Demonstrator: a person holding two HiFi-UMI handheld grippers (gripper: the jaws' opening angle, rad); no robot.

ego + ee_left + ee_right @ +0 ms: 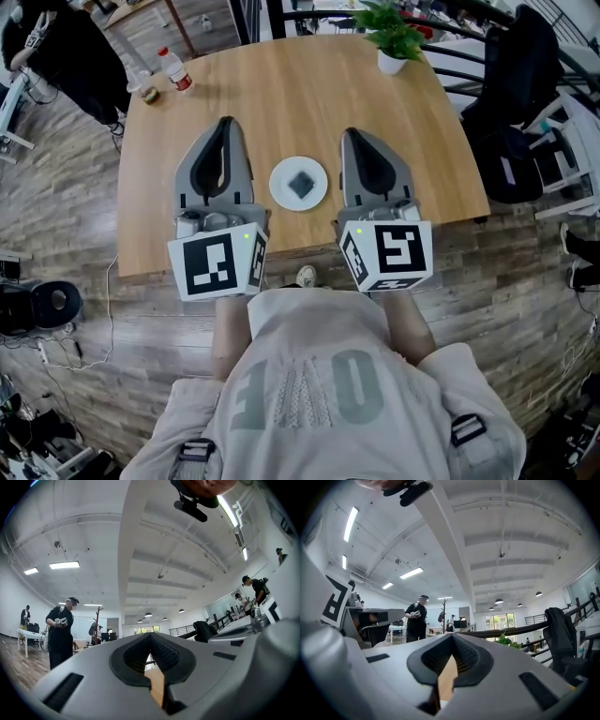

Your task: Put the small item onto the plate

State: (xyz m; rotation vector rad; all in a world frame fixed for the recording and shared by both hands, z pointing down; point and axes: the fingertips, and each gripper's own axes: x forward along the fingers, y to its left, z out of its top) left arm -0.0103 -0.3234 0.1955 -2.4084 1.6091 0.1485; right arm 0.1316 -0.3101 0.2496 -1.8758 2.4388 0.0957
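A small dark grey square item [301, 183] lies in the middle of a white plate [283, 193] on the wooden table [300, 94]. My left gripper [225, 127] rests flat on the table just left of the plate, jaws shut with nothing in them. My right gripper [352, 137] rests just right of the plate, also shut and empty. In both gripper views the ribbed pads [161, 651] [461, 656] meet at their tips, and only a sliver of table shows between them.
A clear bottle with a red cap [174, 68] and a small jar [148, 93] stand at the table's far left corner. A potted green plant [394, 39] stands at the far right. A black chair [520, 112] is right of the table. A person in black [56, 47] stands far left.
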